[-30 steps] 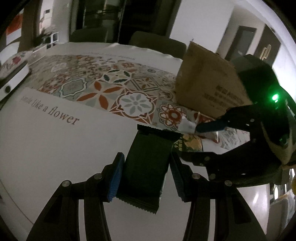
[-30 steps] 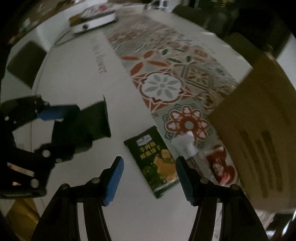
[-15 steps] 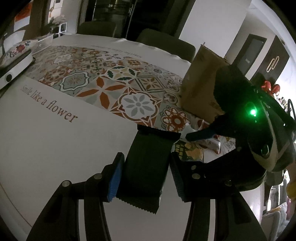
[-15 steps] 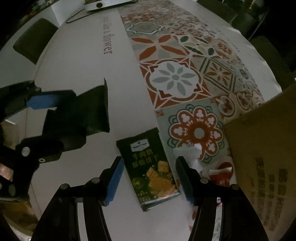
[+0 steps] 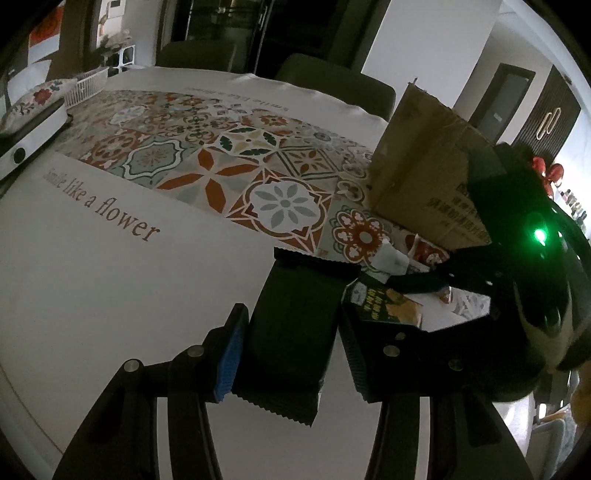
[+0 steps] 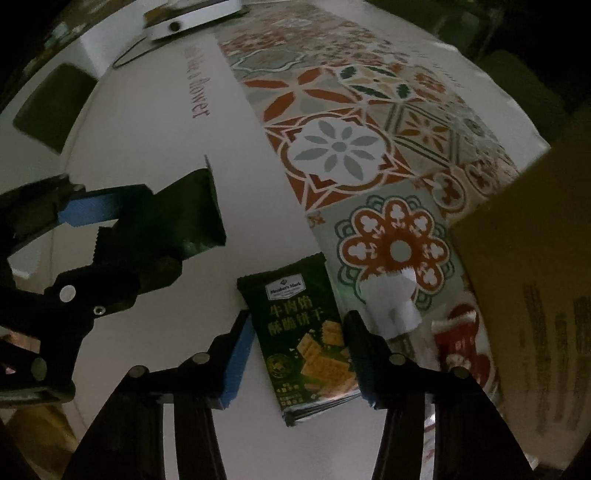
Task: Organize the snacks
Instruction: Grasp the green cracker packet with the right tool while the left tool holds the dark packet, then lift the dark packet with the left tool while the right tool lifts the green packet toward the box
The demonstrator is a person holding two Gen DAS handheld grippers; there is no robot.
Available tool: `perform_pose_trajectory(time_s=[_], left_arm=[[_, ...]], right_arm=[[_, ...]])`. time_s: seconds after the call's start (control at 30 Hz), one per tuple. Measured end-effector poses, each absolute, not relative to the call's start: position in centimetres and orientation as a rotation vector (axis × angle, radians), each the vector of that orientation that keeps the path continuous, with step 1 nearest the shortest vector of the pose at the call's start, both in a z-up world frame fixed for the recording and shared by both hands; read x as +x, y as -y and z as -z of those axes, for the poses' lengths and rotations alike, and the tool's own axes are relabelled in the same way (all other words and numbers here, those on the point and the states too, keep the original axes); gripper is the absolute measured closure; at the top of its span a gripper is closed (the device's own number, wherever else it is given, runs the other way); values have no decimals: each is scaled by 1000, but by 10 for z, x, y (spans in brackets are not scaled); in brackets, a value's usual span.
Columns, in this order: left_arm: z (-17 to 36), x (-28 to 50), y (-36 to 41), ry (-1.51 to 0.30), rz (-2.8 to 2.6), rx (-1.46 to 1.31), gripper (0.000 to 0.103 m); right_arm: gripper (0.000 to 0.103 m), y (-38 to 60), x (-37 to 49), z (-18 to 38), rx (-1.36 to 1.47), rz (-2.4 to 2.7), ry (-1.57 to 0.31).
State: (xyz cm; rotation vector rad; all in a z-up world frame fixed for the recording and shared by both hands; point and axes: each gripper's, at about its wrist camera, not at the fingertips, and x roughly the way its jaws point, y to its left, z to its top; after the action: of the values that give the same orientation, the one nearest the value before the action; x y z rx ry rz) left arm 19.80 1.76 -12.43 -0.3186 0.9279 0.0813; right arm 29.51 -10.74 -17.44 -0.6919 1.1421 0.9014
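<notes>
Right now the left gripper (image 5: 290, 354) is clamped on a dark green snack packet (image 5: 295, 332), its blue pads pressing the packet's long edges while the crimped ends stick out ahead of and behind the fingers. Seen from the right wrist, that same packet (image 6: 188, 210) hangs above the white part of the tablecloth (image 6: 147, 155), clear of the surface.

Just beside it, the right gripper (image 6: 299, 350) points steeply down over a second green cracker packet (image 6: 303, 332) lying flat on the cloth. Its jaws are closing, with the packet between them; the pads stand right at the packet's long sides, and I cannot tell whether they press it yet. From the left wrist view this cracker packet (image 5: 384, 306) shows partly under the right gripper's fingers.

Next to the cracker packet lies a small white wrapped snack (image 6: 391, 299) on the tile-patterned part of the cloth, and just past that a red packet (image 6: 458, 339). A brown cardboard box (image 5: 424, 177) stands behind them on the patterned tiles. At the far end of the table sits a flat white device (image 6: 192, 18).
</notes>
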Motion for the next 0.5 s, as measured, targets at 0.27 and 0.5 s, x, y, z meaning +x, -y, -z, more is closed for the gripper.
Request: perform_pose_trajectory(time_s=[0.27, 0.5], left_arm=[[117, 193, -15, -887, -72, -272, 54], [104, 190, -9, -849, -35, -229, 54]], right_arm=[[53, 129, 280, 165, -547, -773, -1101], [53, 156, 263, 139, -405, -653, -990]])
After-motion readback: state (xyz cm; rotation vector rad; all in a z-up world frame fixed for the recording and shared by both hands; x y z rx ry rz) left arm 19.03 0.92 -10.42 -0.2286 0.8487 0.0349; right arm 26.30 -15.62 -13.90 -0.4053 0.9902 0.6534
